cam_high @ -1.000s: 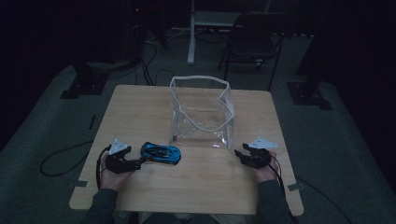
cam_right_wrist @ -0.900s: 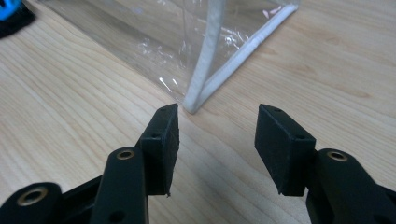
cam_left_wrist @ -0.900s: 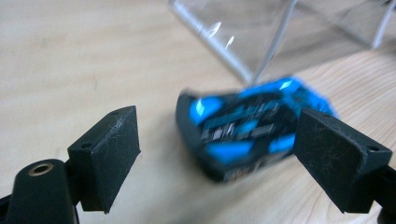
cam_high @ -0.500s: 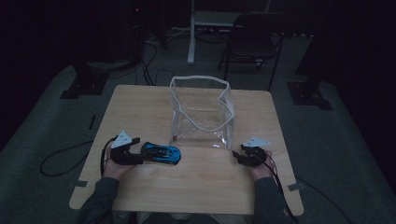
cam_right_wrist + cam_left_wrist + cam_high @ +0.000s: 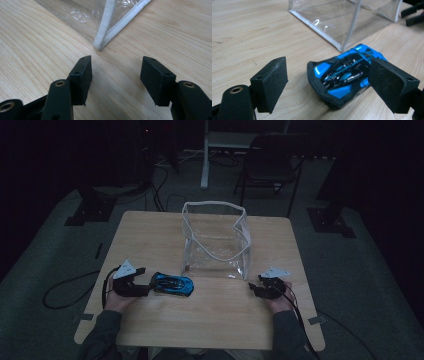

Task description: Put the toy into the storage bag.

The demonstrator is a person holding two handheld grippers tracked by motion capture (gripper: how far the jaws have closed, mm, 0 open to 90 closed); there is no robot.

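A blue and black toy car (image 5: 172, 283) lies on the wooden table (image 5: 210, 325), just left of a clear plastic bag (image 5: 216, 239) with white trim that stands open in the middle. My left gripper (image 5: 146, 289) is open at the car's left end; in the left gripper view the toy car (image 5: 343, 75) sits between the wide-apart jaws, untouched. My right gripper (image 5: 254, 290) rests open near the bag's front right corner. In the right gripper view the bag's white-edged corner (image 5: 103, 41) lies just beyond the spread jaws.
A dark chair (image 5: 272, 157) and a white stand (image 5: 206, 150) are beyond the table's far edge. Cables (image 5: 65, 290) trail on the grey floor at the left. In the left gripper view the right gripper's black fingers (image 5: 413, 15) show at the top right.
The left gripper has slid right, up to the car's end. The right gripper has crept left toward the bag's corner. The car and bag have stayed put.
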